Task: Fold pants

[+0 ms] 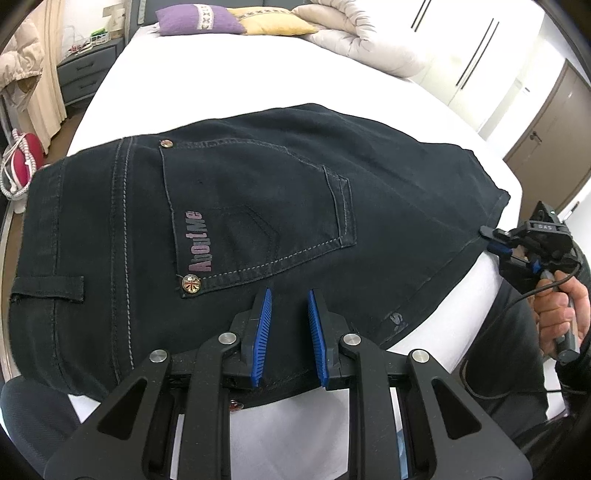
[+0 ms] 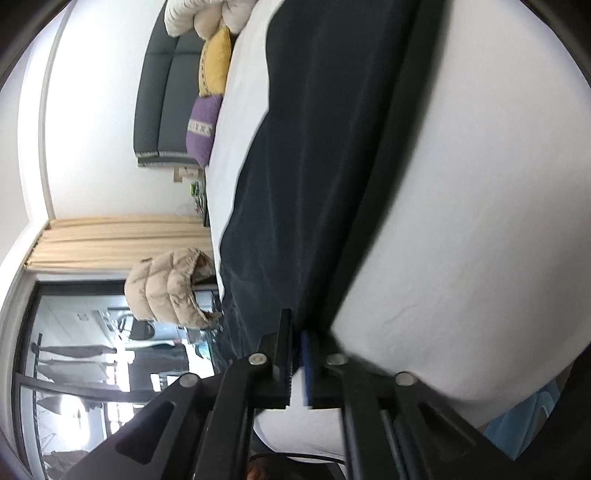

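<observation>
Dark folded pants [image 1: 258, 206] lie flat on a white bed [image 1: 221, 85], back pocket up with a pink logo. My left gripper [image 1: 289, 295] sits at their near edge. Dark cloth fills the narrow gap between its blue pads [image 1: 264, 332], which are shut on that edge. My right gripper [image 1: 489, 240], held in a person's hand [image 1: 561, 310], is at the pants' right-hand hem. In the blurred right wrist view the right gripper [image 2: 297, 328] has a thin gap between its jaws, and white sheet shows through it. The pants [image 2: 303, 184] stretch away from its tips across the bed [image 2: 480, 221].
Purple pillow [image 1: 195, 18], yellow pillow [image 1: 273, 20] and a bunched cream quilt [image 1: 354, 33] lie at the head of the bed. A grey nightstand [image 1: 85, 74] stands to the left, white wardrobe doors [image 1: 480, 55] to the right. A beige puffer jacket [image 2: 170, 288] hangs by the window.
</observation>
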Action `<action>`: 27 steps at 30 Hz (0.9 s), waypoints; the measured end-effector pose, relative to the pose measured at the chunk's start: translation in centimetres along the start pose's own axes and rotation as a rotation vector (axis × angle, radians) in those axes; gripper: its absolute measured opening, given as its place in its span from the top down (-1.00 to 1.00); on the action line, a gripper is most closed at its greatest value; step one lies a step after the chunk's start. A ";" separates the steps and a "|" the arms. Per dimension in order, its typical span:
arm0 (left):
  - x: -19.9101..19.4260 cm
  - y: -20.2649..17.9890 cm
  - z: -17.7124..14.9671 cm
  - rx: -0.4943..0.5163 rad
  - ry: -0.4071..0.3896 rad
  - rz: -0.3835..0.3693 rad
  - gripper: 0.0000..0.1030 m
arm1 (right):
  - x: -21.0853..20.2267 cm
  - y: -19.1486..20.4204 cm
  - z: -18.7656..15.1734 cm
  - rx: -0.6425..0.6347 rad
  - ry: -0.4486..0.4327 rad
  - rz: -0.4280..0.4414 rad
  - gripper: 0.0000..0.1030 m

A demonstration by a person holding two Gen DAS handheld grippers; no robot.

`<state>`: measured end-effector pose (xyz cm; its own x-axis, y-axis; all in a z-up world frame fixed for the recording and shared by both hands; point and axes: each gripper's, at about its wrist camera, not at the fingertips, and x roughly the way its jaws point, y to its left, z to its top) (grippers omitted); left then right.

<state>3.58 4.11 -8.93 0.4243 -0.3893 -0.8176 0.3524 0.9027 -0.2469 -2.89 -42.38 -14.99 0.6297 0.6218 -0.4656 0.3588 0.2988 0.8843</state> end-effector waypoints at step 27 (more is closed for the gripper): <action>3.4 -2.7 1.4 0.022 0.026 -0.090 0.61 | -9.0 7.6 7.3 -0.294 -0.263 -0.302 0.25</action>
<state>5.25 0.13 -10.36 0.3684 -0.4636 -0.8058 0.4063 0.8599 -0.3090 -0.77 -51.02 -4.35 0.6941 0.2834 -0.6618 0.3664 0.6523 0.6636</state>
